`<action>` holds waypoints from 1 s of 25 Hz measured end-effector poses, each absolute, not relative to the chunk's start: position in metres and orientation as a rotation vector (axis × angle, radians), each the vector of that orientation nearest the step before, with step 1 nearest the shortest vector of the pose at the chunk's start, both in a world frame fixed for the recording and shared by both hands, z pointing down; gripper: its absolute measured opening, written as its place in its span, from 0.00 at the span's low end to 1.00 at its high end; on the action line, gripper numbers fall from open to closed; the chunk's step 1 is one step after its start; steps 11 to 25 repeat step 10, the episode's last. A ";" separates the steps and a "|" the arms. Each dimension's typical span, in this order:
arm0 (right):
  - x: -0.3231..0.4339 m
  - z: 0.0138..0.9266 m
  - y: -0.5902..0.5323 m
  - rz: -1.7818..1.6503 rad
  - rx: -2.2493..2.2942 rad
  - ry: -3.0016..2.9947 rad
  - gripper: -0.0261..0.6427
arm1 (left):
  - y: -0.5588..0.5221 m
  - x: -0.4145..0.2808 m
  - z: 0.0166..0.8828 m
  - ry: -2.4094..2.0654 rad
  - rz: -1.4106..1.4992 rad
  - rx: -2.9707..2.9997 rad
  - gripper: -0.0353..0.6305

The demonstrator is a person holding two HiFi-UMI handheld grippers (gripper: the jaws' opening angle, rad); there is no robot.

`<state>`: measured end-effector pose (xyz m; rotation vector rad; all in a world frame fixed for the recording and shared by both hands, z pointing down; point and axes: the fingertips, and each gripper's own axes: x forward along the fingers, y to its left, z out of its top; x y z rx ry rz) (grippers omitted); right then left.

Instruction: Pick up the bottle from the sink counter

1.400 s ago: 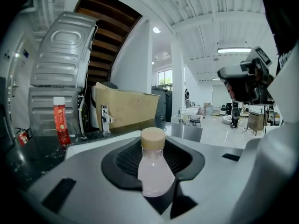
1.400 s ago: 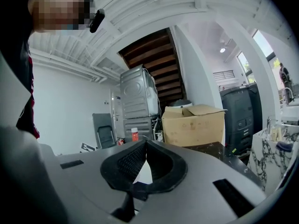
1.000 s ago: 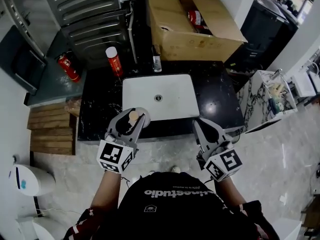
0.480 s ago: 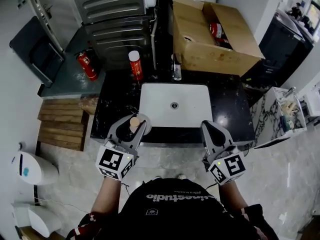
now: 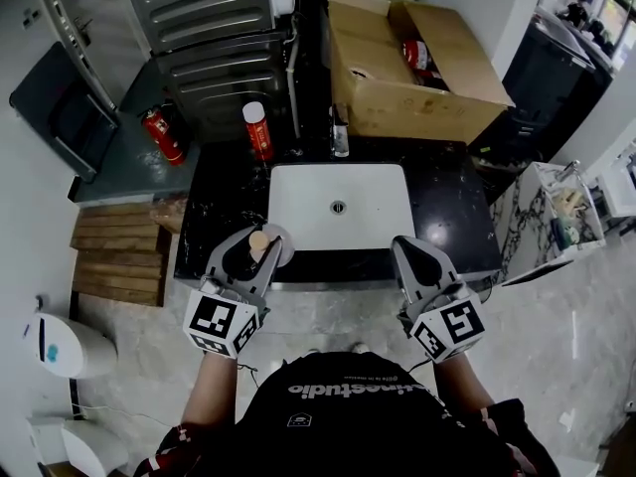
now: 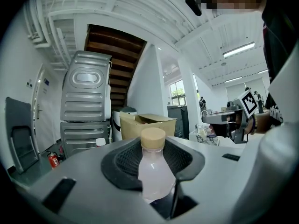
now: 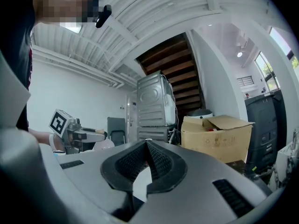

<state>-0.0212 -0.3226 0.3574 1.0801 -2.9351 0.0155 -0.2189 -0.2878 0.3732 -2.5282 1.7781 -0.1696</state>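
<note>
A small clear bottle (image 6: 152, 171) with a tan cap and pale pinkish liquid stands upright between the jaws of my left gripper (image 6: 153, 164), which is shut on it. In the head view the left gripper (image 5: 255, 249) holds the bottle (image 5: 257, 239) above the front left edge of the black sink counter (image 5: 221, 212). My right gripper (image 5: 406, 249) hovers over the counter's front edge to the right of the basin. Its jaws are shut and empty, as the right gripper view (image 7: 146, 147) shows.
A white sink basin (image 5: 336, 205) sits in the counter's middle, with a tap (image 5: 340, 132) behind it. A red can (image 5: 256, 130) stands at the back left. An open cardboard box (image 5: 417, 68) lies behind. A fire extinguisher (image 5: 161, 135) and wooden pallet (image 5: 114, 256) are to the left.
The head camera has shifted, so the counter sits slightly differently in view. The left gripper still holds the bottle at the counter's front edge, and the right gripper stays shut beside it.
</note>
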 end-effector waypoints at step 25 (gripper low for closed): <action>-0.010 0.358 -0.325 0.018 1.112 -2.923 0.09 | -0.295 -0.213 0.371 1.757 -0.153 -2.544 0.27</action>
